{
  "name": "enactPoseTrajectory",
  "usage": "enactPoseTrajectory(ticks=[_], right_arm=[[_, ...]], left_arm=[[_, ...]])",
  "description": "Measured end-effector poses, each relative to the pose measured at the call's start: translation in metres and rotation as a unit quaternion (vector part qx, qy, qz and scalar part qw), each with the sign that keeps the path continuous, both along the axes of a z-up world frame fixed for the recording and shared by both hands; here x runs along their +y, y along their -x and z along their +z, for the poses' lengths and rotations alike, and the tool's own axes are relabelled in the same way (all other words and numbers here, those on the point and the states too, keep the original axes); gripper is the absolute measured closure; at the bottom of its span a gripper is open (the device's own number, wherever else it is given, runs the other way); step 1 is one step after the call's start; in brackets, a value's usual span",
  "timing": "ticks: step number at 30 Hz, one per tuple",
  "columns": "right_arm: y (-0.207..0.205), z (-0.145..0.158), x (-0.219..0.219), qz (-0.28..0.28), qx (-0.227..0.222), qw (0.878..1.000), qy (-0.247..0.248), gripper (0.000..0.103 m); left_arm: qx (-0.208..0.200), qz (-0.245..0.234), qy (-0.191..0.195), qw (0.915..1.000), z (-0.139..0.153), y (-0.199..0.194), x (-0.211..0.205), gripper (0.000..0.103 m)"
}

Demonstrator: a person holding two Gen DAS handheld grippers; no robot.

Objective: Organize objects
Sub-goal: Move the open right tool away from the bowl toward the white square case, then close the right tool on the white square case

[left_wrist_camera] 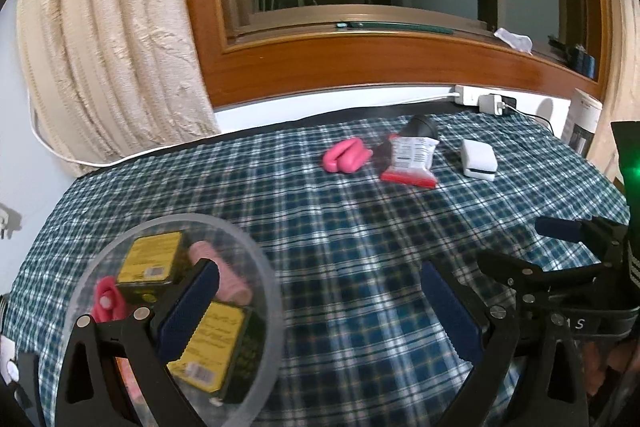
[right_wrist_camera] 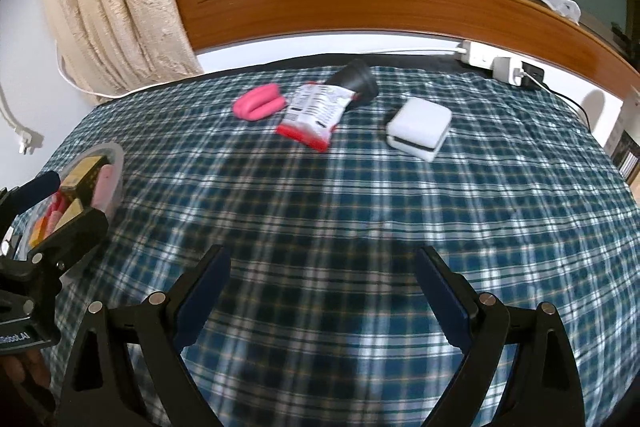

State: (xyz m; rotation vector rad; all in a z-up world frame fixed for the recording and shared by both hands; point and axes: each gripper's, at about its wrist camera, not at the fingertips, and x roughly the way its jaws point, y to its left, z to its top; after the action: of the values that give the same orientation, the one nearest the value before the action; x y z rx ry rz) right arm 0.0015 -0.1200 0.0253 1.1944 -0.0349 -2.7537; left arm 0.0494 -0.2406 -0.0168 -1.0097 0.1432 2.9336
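A clear round container (left_wrist_camera: 252, 247) (right_wrist_camera: 116, 163) at the table's left holds two yellow-and-black boxes (left_wrist_camera: 154, 259), a pale pink roll (left_wrist_camera: 224, 275) and a pink item. My left gripper (left_wrist_camera: 320, 303) (right_wrist_camera: 68, 201) is open, its left finger over the container and nothing between the pads. My right gripper (right_wrist_camera: 324, 283) (left_wrist_camera: 524, 247) is open over bare cloth, holding nothing. At the far side lie a pink folded item (left_wrist_camera: 344, 157) (right_wrist_camera: 258, 103), a red-and-white packet (left_wrist_camera: 410, 161) (right_wrist_camera: 316, 115), a black cup-like thing (left_wrist_camera: 420, 127) (right_wrist_camera: 356, 79) and a white box (left_wrist_camera: 478, 159) (right_wrist_camera: 420, 127).
A blue plaid cloth (right_wrist_camera: 320, 207) covers the table. A power strip with chargers (left_wrist_camera: 480, 99) (right_wrist_camera: 504, 67) and cables sits along the back wall under a wooden window frame (left_wrist_camera: 340, 67). A beige curtain (left_wrist_camera: 112, 47) hangs at the left. A hand (right_wrist_camera: 28, 367) holds the left gripper.
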Motion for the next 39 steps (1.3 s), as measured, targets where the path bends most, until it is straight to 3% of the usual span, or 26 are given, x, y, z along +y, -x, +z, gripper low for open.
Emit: enactPoseTrajectory(ticks=[14,18,24,39], right_arm=[[0.018,-0.008,0.045,-0.042,-0.015,0.999,-0.004,0.009],[0.032,-0.011,0.066,-0.05,-0.026,0.998,0.023,0.009],[0.056,-0.015,0.087,-0.077,-0.033,0.996,0.012,0.009],[0.106,-0.009,0.076,-0.072,-0.014,0.997,-0.01,0.009]], left_arm=[[-0.029,-0.036,-0.013,0.9988,-0.007,0.033,0.035,0.001],[-0.035,-0.043,-0.017,0.9983,-0.009,0.043,0.041,0.001],[-0.045,-0.049,-0.032,0.9973,-0.013,0.058,0.048,0.001],[-0.061,-0.034,-0.04,0.9968,-0.025,0.078,0.039,0.001]])
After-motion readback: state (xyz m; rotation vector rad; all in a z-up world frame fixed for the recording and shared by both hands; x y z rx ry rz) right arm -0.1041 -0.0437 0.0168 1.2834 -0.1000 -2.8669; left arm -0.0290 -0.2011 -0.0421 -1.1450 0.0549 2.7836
